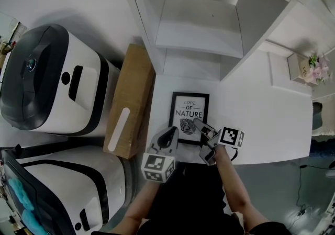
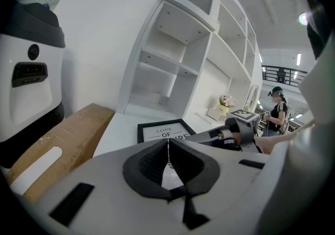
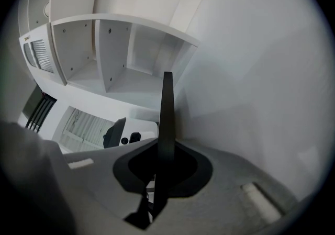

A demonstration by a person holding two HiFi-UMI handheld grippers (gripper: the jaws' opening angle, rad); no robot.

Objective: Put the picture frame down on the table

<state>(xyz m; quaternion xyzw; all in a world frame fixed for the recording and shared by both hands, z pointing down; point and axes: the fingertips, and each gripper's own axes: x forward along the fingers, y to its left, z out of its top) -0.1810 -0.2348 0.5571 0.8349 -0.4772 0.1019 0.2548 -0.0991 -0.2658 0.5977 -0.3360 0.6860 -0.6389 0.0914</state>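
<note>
The black picture frame point(image 1: 187, 111), with "LOVE OF NATURE" and a leaf printed on it, lies on or just above the white table point(image 1: 261, 119) near its front edge. My right gripper point(image 1: 199, 125) is shut on the frame's lower right edge. In the right gripper view that edge is a thin black strip point(image 3: 167, 108) between the jaws. My left gripper point(image 1: 171, 134) is at the frame's lower left corner, shut and empty. In the left gripper view the frame point(image 2: 157, 130) lies ahead, with the right gripper point(image 2: 222, 135) on it.
A long cardboard box point(image 1: 131, 98) lies along the table's left side. A white shelf unit point(image 1: 204, 24) stands behind the frame. Two white-and-black machines point(image 1: 47, 79) point(image 1: 52, 192) sit at the left. Flowers point(image 1: 316, 66) stand at the far right. A person point(image 2: 276, 111) stands far off.
</note>
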